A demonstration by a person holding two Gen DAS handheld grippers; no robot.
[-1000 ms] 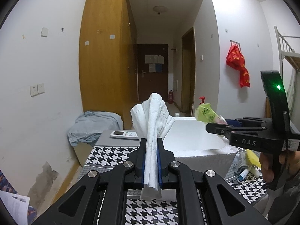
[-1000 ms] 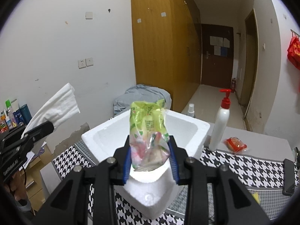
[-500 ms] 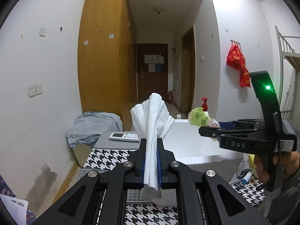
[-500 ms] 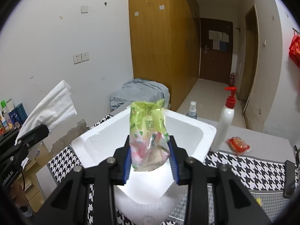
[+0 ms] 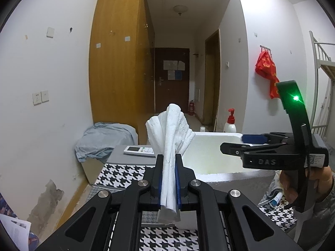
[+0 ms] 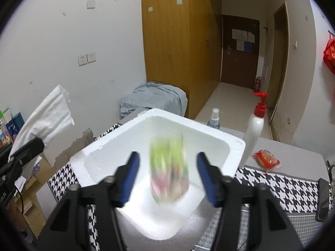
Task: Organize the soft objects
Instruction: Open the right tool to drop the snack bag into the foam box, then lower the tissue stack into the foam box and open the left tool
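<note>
The right gripper (image 6: pixel 167 173) hangs above the white foam box (image 6: pixel 234 144) with its blue-padded fingers (image 6: pixel 129 175) spread wide apart, holding nothing; seen from the left wrist camera it reaches in level from the right, carried by a hand (image 5: pixel 307 179) wrapped around its handle, a green light glowing on the mount above. Between and beyond those spread fingers a green and pink snack bag (image 6: pixel 168 169) shows as a motion-blurred streak inside the box, its long axis roughly upright with the green end up; whether it touches the box floor cannot be told. The left gripper (image 5: pixel 168 179) has its fingers pressed together on a folded white towel (image 5: pixel 169 133), which stands nearly upright along the fingers, its free end fanning out above them and a short tail poking out below. In the right wrist view the same towel slants up and to the right from the black fingers at the left edge. The box sits on a black-and-white checked table (image 6: pixel 293 188). Beside its far right corner stand a white pump bottle (image 6: pixel 254 127) with a red top and a small spray bottle (image 6: pixel 214 119), and a red packet (image 6: pixel 266 160) lies near the bottle's base. A white remote control (image 5: pixel 139 151) lies on the grey strip at the table's far left edge.
</note>
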